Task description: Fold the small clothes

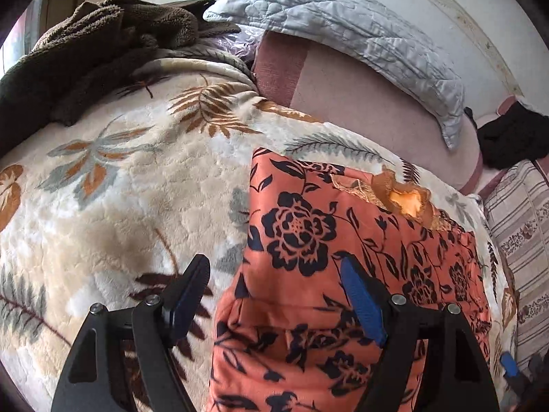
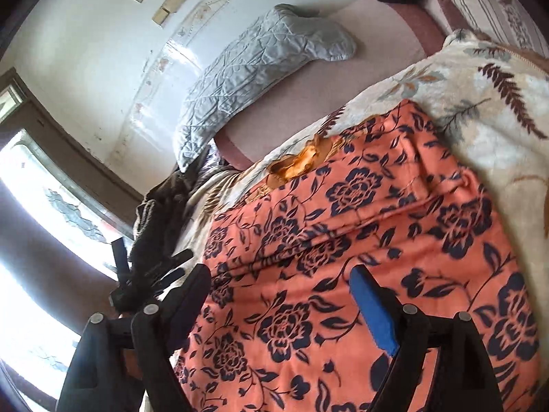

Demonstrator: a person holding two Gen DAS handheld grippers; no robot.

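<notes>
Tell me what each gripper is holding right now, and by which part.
Nothing is held. The left gripper and right gripper are both open above the orange floral garment, with cloth visible between the fingers but not pinched.

Home bedroom; plush leaf-print blanket (image 1: 113, 185), quilted pillow (image 1: 343, 31), window (image 2: 41, 199)

Left gripper (image 1: 274, 285): jaws wide apart, holding nothing. Right gripper (image 2: 278, 295): jaws likewise wide apart, holding nothing.
</notes>
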